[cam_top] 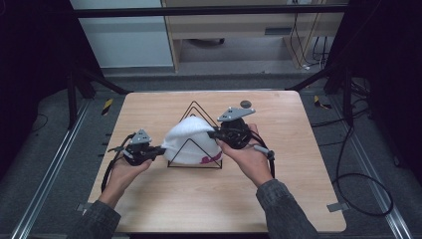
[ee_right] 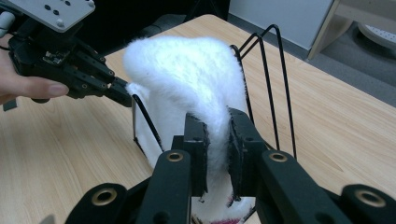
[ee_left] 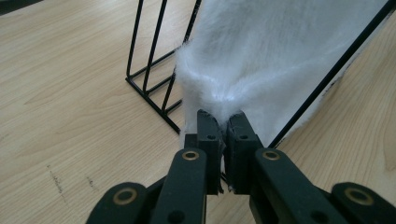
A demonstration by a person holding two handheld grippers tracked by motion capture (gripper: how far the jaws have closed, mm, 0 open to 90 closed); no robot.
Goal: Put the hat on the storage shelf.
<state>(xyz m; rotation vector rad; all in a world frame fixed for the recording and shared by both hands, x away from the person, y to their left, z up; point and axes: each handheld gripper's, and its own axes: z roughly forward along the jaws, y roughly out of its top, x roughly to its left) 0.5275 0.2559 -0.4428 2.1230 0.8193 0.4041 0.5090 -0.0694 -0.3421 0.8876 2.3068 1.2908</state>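
Observation:
A white fluffy hat [cam_top: 191,142] is draped over a black wire triangular rack [cam_top: 196,107] in the middle of the wooden table [cam_top: 278,199]. My left gripper [cam_top: 161,149] is at the hat's left edge, shut on a pinch of its fabric [ee_left: 280,56]. In the left gripper view its jaws [ee_left: 223,123] meet on the fur beside the rack's wires [ee_left: 149,70]. My right gripper [cam_top: 211,133] is at the hat's upper right. In the right gripper view a fold of the hat [ee_right: 187,74] fills the gap of its jaws [ee_right: 215,126]. The left gripper [ee_right: 126,95] shows beyond, gripping the far edge.
A small dark round disc [cam_top: 245,103] lies on the table behind the right gripper. Black frame legs stand at the table's back corners. Cables [cam_top: 358,189] loop on the floor to the right. Bare tabletop lies in front of the rack.

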